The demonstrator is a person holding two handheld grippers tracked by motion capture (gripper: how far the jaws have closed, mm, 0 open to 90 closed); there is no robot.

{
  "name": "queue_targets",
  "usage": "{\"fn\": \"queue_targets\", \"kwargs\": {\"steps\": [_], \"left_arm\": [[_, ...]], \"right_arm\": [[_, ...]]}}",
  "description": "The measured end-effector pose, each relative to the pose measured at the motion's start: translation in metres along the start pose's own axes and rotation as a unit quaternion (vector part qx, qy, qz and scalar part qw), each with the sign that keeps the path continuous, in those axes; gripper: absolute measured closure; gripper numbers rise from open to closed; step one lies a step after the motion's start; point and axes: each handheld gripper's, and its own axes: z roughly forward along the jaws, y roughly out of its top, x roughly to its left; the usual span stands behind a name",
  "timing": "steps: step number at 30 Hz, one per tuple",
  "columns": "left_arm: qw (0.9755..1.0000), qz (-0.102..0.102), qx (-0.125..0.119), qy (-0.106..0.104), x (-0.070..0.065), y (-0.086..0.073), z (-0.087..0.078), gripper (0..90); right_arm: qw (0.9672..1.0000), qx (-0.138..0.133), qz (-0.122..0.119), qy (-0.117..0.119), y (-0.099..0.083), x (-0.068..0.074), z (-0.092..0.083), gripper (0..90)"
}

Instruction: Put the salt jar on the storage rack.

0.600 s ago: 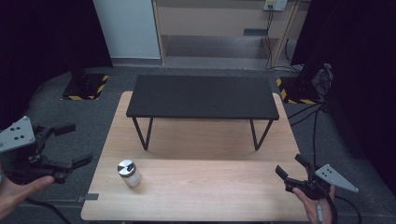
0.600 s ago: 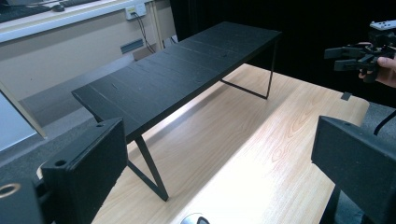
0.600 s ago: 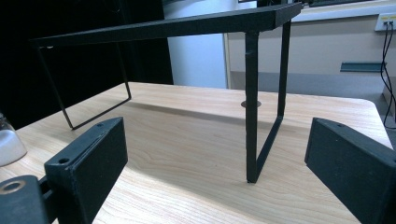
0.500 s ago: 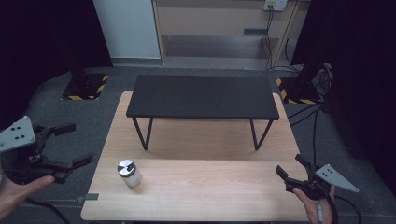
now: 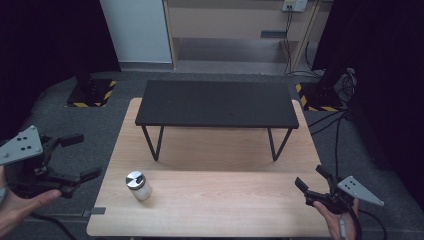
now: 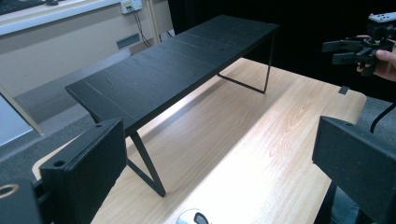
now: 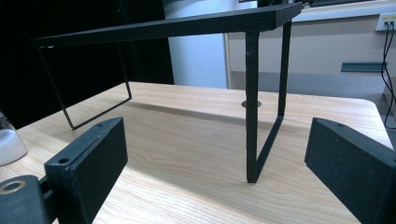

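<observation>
In the high view the left gripper hung at the lower left of the frame, off the edge of the bench, its jaws spread wide with nothing between them. A hand carried it from below, and its grey three-cornered plate faced up. The right gripper sat at the lower right of the frame, over the bench's right edge, released as well, jaws apart and empty, held by a hand coming in from the bottom edge.

The jar, a small clear one with a silver lid and pale contents, stood upright on the light wood in the lower left part of the frame, just right of the left gripper and well apart from the right one. Neither gripper touched it. In the right gripper view the jar showed at the left edge of the frame, and in the left gripper view its lid peeked in at the bottom edge between the jaws.

A black low table on thin metal legs stood on the bench in the middle of the high view, above the jar in the frame. Its top was bare
</observation>
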Motion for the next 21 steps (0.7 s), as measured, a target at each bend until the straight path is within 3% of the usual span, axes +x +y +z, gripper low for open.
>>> {"fn": "queue_targets", "kwargs": {"steps": [11, 18, 21], "left_arm": [[0.9996, -0.003, 0.026, 0.008, 0.002, -0.008, 0.014, 2.1], [0.9982, 0.000, 0.058, 0.015, 0.007, -0.026, 0.038, 3.5], [0.9977, -0.011, 0.066, 0.010, 0.013, -0.043, 0.053, 3.9]], "right_arm": [[1.0000, 0.002, 0.000, 0.001, 0.000, 0.000, 0.000, 5.7], [1.0000, 0.003, 0.000, 0.001, 0.001, 0.000, 0.000, 5.8], [1.0000, 0.003, 0.001, 0.001, 0.000, -0.001, 0.000, 5.8]]}}
